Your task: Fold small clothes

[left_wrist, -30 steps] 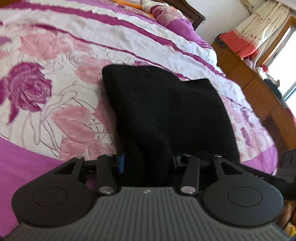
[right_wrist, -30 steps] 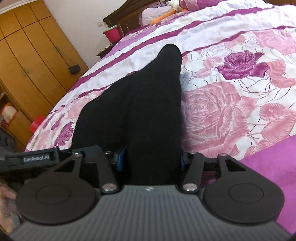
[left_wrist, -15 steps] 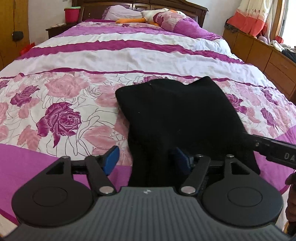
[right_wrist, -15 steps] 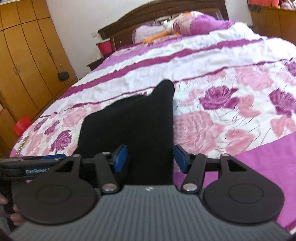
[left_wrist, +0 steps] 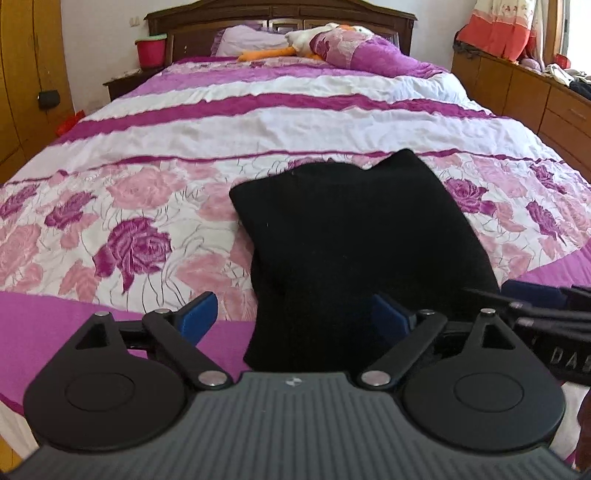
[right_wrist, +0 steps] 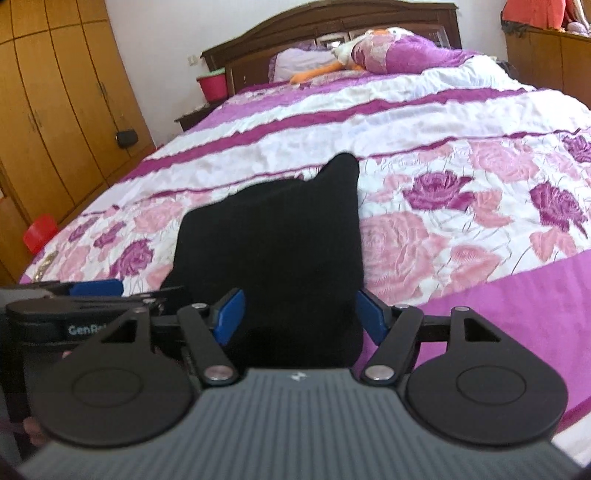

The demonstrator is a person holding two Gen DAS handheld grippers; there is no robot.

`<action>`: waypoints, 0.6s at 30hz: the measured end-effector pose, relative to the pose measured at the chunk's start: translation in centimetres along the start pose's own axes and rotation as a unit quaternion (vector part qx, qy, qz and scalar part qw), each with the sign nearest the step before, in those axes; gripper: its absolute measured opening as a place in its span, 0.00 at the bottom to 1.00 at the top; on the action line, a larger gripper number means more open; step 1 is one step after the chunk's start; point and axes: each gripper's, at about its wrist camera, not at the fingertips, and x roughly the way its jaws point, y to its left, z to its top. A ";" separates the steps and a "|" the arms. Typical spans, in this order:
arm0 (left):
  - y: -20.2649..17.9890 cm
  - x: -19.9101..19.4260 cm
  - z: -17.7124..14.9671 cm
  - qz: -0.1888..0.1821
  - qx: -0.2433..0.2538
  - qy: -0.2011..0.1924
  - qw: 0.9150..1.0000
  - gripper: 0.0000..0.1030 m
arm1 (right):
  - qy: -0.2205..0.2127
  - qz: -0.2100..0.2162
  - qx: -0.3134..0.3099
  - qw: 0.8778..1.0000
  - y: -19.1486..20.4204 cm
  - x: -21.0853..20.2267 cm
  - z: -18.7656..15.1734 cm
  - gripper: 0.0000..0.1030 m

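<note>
So right up close, the left gripper (left_wrist: pixel 295 314) has its blue pads (left_wrist: pixel 195 312) spread wide and the jaws are opening further; a second ago they were pinched tight on the near edge of the black garment (left_wrist: pixel 354 236), now the left pad sits clear off to the side over the purple border and the right pad is just beside the cloth edge, not pressing it. The right gripper (right_wrist: pixel 299 314) is the same story: jaws opening, the garment's near end (right_wrist: pixel 280 251) lies between the blue pads but they've let go of it, whereas before they were clamped on. In the left view the right gripper's tip (left_wrist: pixel 535 299) pokes in from the right, just beside the cloth; in the right view the left gripper (right_wrist: pixel 92 291) shows on the left edge. The black piece is lying flat and folded on the flowered bedspread (left_wrist: pixel 129 206), straight ahead of both claws, its far corner sticking up a bit. Compared with a second back, both views have levelled out and pulled back a bit, so more of the bed shows now. Further off beyond the garment there are the white and magenta stripes, then the pillow (left_wrist: pixel 369 51) with an orange and white plush toy (left_wrist: pixel 295 44), the dark headboard (left_wrist: pixel 280 14), and a red bucket (left_wrist: pixel 151 50) off to the left.
</note>
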 end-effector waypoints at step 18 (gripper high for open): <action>0.5 2.5 -1.0 0.008 -0.027 0.039 0.999 0.90 | 0.031 -0.016 0.007 0.999 -0.2 1.6 -1.3 0.68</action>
